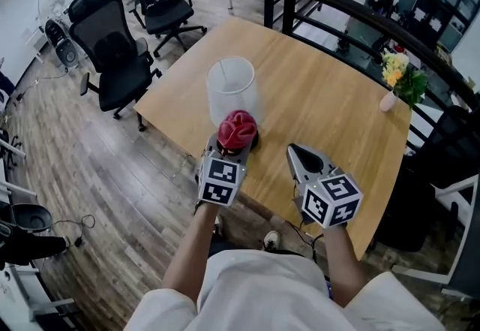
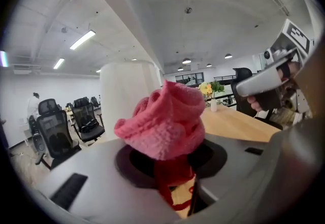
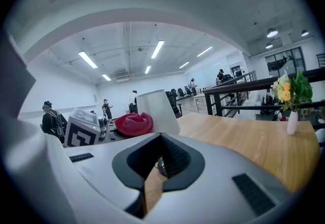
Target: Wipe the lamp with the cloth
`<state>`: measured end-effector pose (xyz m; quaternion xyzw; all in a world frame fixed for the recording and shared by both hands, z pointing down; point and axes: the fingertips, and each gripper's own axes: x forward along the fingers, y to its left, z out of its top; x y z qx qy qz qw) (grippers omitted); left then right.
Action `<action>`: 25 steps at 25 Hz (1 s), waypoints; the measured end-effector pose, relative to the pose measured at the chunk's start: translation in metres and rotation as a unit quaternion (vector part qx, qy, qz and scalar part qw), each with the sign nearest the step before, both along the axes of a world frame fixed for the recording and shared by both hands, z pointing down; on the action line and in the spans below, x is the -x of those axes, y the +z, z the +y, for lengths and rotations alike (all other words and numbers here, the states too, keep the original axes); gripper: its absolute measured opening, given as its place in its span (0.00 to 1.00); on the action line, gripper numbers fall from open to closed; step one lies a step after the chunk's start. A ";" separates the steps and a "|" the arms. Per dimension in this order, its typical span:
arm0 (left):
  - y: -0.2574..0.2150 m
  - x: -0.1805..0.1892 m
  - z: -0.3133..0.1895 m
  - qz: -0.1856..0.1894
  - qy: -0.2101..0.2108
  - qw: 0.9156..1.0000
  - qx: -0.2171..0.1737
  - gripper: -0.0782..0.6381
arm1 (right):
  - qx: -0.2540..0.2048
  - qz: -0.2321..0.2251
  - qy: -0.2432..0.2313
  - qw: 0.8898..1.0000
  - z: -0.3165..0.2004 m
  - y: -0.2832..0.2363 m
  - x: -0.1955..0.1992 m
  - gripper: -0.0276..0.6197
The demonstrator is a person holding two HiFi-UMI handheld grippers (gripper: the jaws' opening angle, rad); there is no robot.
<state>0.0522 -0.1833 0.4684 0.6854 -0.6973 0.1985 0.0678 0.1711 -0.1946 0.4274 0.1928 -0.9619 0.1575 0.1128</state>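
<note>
Overhead, the cloth (image 1: 237, 129) sits just before the lamp (image 1: 231, 89); only the left gripper's (image 2: 175, 187) own view shows its jaws pinching it. Right of the lamp, the right gripper's (image 3: 155, 169) jaws are pressed together, empty.

Text check: nothing legible.
Only coded square patterns are seen on the two marker cubes (image 1: 220, 179) (image 1: 332, 200).

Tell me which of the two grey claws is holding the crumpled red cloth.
The left claw: the crumpled red cloth is bunched between its jaws and stands out above them. The right claw is shut, with nothing between its jaws.
</note>
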 end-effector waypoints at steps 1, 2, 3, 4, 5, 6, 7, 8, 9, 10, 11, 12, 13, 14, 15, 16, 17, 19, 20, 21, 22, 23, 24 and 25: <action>0.010 0.000 0.000 0.004 0.000 1.000 0.007 0.35 | 0.000 0.000 0.000 1.000 -0.001 0.002 0.000 0.06; 0.019 0.000 0.000 0.007 0.000 1.000 0.014 0.35 | 0.001 0.001 0.000 1.000 -0.002 0.003 0.000 0.06; 0.027 0.000 0.000 0.008 0.001 1.000 0.021 0.35 | 0.001 0.002 0.001 1.000 -0.002 0.004 0.000 0.06; 0.034 0.000 0.001 0.006 0.002 1.000 0.028 0.35 | 0.002 0.003 0.002 1.000 -0.003 0.005 0.000 0.06; 0.040 0.000 0.002 0.003 0.003 0.999 0.035 0.35 | 0.003 0.004 0.003 1.000 -0.004 0.005 -0.001 0.06; 0.044 -0.001 0.003 0.000 0.003 0.999 0.042 0.35 | 0.004 0.005 0.005 1.000 -0.004 0.006 -0.002 0.06; 0.048 -0.001 0.004 -0.002 0.003 0.999 0.048 0.35 | 0.005 0.006 0.006 1.000 -0.004 0.006 -0.003 0.06; 0.050 -0.002 0.005 -0.003 0.003 0.999 0.054 0.35 | 0.007 0.006 0.007 1.000 -0.004 0.007 -0.005 0.06; 0.052 -0.003 0.006 -0.004 0.004 0.998 0.059 0.35 | 0.008 0.006 0.007 1.000 -0.004 0.006 -0.006 0.06; 0.052 -0.005 0.007 -0.005 0.006 0.998 0.063 0.35 | 0.009 0.005 0.006 1.000 -0.004 0.006 -0.007 0.06; 0.051 -0.008 0.008 -0.005 0.009 0.998 0.065 0.35 | 0.009 0.004 0.005 1.000 -0.004 0.006 -0.007 0.06; 0.047 -0.011 0.008 -0.006 0.014 0.998 0.063 0.35 | 0.009 0.003 0.003 1.000 -0.004 0.006 -0.008 0.06; 0.041 -0.014 0.008 -0.008 0.018 0.998 0.059 0.35 | 0.009 0.001 0.001 1.000 -0.003 0.005 -0.008 0.06; 0.033 -0.017 0.008 -0.010 0.019 0.998 0.052 0.35 | 0.009 -0.001 -0.001 1.000 -0.003 0.004 -0.009 0.06; 0.021 -0.018 0.008 -0.014 0.016 0.999 0.044 0.35 | 0.008 -0.002 -0.003 1.000 -0.003 0.003 -0.009 0.06; 0.006 -0.018 0.007 -0.019 0.011 0.999 0.032 0.35 | 0.008 -0.004 -0.006 1.000 -0.002 0.001 -0.010 0.06; -0.012 -0.018 0.007 -0.024 0.007 1.000 0.016 0.35 | 0.007 -0.006 -0.008 1.000 -0.001 -0.001 -0.010 0.06; -0.051 -0.021 0.003 -0.033 0.005 0.999 -0.022 0.35 | 0.007 -0.010 -0.010 1.000 0.000 -0.003 -0.012 0.06; -0.070 -0.024 0.000 -0.036 0.007 0.999 -0.040 0.35 | 0.008 -0.011 -0.010 1.000 0.001 -0.002 -0.014 0.06; -0.087 -0.027 -0.003 -0.036 0.009 0.998 -0.055 0.35 | 0.010 -0.012 -0.010 1.000 0.001 -0.001 -0.016 0.06; -0.102 -0.029 -0.008 -0.028 0.010 0.997 -0.068 0.35 | 0.013 -0.013 -0.010 1.000 0.001 0.000 -0.018 0.06; -0.113 -0.029 -0.013 -0.015 0.010 0.997 -0.077 0.35 | 0.015 -0.013 -0.011 1.000 0.001 0.001 -0.020 0.06; -0.120 -0.029 -0.019 0.000 0.006 0.996 -0.084 0.35 | 0.018 -0.014 -0.011 1.000 0.000 0.002 -0.023 0.06; -0.124 -0.027 -0.025 0.009 -0.001 0.996 -0.086 0.35 | 0.019 -0.013 -0.011 1.000 0.000 0.003 -0.026 0.06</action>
